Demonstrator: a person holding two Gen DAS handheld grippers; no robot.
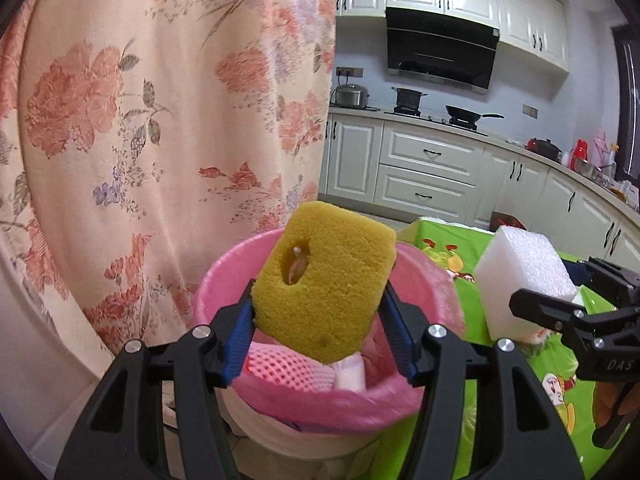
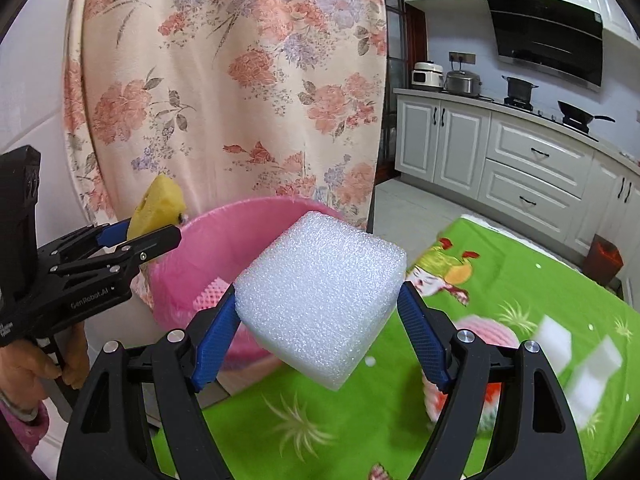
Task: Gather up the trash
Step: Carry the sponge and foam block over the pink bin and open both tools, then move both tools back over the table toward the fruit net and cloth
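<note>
Kitchen behind, floral curtain (image 1: 160, 120) close, green tablecloth (image 2: 500, 280) below. My left gripper (image 1: 320, 316) has its jaws clamped on a yellow sponge (image 1: 324, 280), held right over the pink-lined bin (image 1: 224, 280); looks like the drop step. My right gripper (image 2: 316, 320) is clamped on a white foam block (image 2: 320, 300), beside the bin, over the table. Next I'd say: open left, then swing the right over the rim. More scraps sit blurred on the cloth.
</note>
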